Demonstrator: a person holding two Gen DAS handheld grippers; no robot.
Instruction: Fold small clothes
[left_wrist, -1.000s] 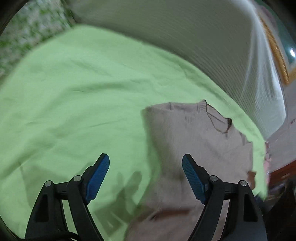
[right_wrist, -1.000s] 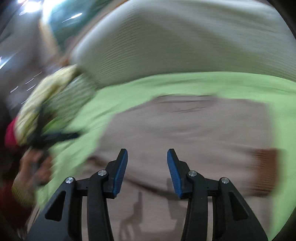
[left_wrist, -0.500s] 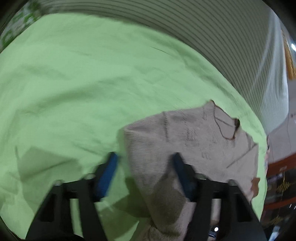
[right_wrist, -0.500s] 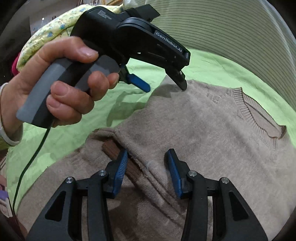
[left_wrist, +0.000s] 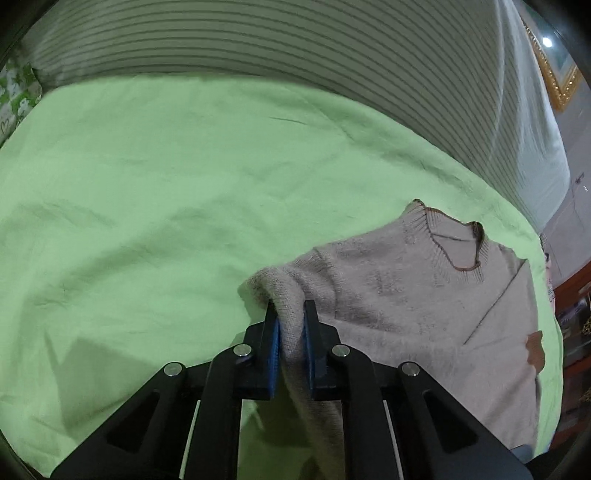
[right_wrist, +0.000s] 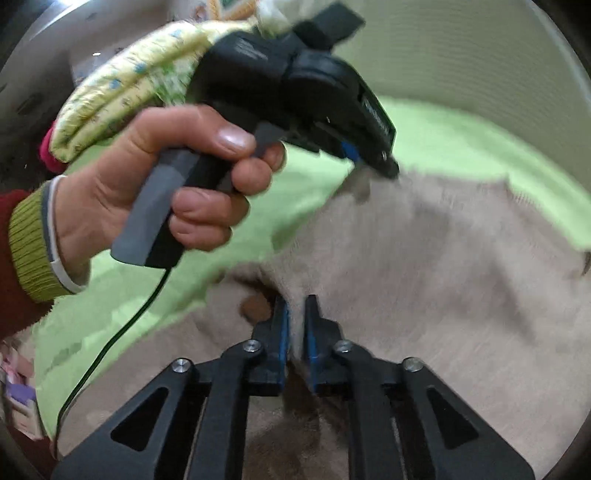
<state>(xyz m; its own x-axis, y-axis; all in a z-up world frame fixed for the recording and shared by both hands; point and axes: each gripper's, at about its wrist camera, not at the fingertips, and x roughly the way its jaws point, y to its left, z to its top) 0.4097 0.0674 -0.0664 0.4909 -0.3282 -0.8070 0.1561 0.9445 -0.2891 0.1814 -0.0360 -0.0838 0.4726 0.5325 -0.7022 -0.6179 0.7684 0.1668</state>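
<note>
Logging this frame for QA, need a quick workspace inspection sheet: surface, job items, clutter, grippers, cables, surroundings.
Surface: green sheet, wrinkled, spread over a bed-like top.
Job's things: one beige sweater lying neck-up on the sheet; brown-trimmed collar; brown patch near its right edge.
Clutter: yellow patterned cloth at the sheet's far left edge.
Grippers: left gripper shut on a raised sweater fold; right gripper shut on another pinch of the sweater. Left hand grips the left handle.
Cables: dark cable hanging from the left handle across the sheet.
Surroundings: striped fabric behind the sheet; gilt frame at upper right.
</note>
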